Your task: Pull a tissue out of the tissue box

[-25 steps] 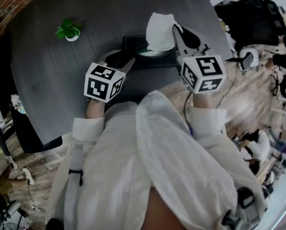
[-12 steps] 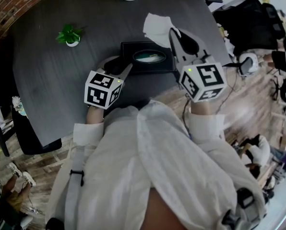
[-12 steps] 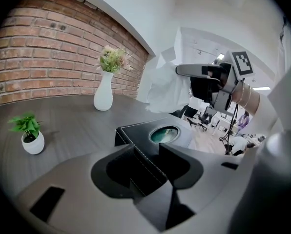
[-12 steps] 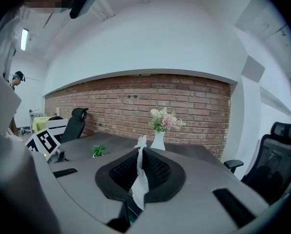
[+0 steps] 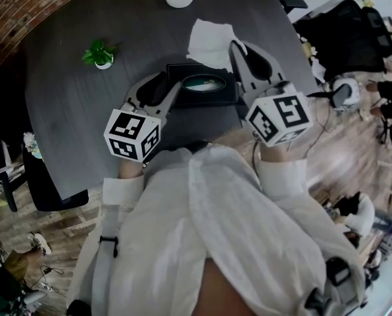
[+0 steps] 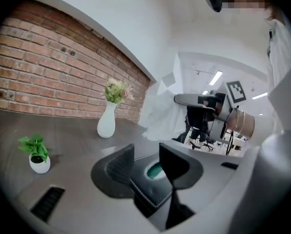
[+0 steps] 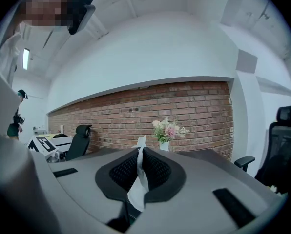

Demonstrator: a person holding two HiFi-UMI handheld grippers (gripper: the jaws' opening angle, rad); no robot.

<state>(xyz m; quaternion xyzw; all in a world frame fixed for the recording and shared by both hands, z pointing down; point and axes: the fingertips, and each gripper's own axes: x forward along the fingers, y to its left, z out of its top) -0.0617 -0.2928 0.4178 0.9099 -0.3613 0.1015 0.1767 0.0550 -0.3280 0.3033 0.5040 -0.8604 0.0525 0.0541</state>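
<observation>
In the head view, we see the left gripper (image 5: pixel 162 87) down at the near-left corner of the black tissue box (image 5: pixel 202 84) on the dark table (image 5: pixel 71 110). The right gripper (image 5: pixel 235 48) is raised past the box's far-right side. The white tissue (image 5: pixel 209 39) spreads out to the left of its jaws, clear above the box.

Over to the left gripper view. We see the left gripper (image 6: pixel 148 165) with its jaws parted to a moderate gap and a stitched corner of the tissue box (image 6: pixel 150 191) sitting between and below them. The box's oval opening shows just beyond the gap. We can't quite tell whether either jaw actually touches the leather. Well ahead of the jaws and higher up hangs the tissue (image 6: pixel 160 113), and a white vase (image 6: pixel 106 123) stands ahead to the left.

Now the right gripper view. Here the right gripper (image 7: pixel 139 152) has its jaws pressed together on the tissue (image 7: pixel 135 194). A thin white fold runs up between the pads and pokes out past the tips, and more of it trails down behind them.
</observation>
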